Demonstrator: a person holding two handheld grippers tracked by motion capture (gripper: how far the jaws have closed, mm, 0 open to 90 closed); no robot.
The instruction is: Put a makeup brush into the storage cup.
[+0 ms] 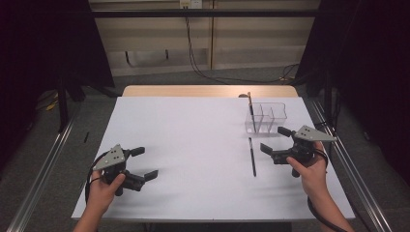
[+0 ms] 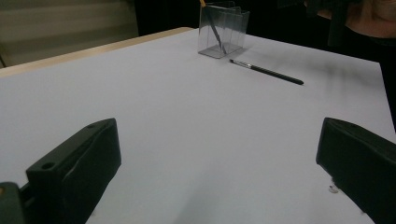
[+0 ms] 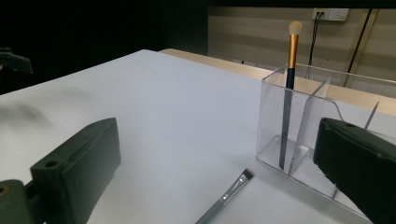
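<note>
Both hand-held grippers sit nearest: left hand-held gripper (image 1: 144, 165) and right hand-held gripper (image 1: 273, 140), jaws wide apart, holding nothing, above the white surface (image 1: 193, 145). Clear organizer (image 1: 266, 117) stands far right; one gold-banded brush (image 3: 288, 93) stands upright in its end compartment. Flat brush (image 1: 252, 156) lies just before it, beside the right gripper.

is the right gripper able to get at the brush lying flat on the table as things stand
Probably yes. The right gripper is open and sits just beside the flat brush, with bare table between them. The clear organizer stands farther back, out of the way.
</note>
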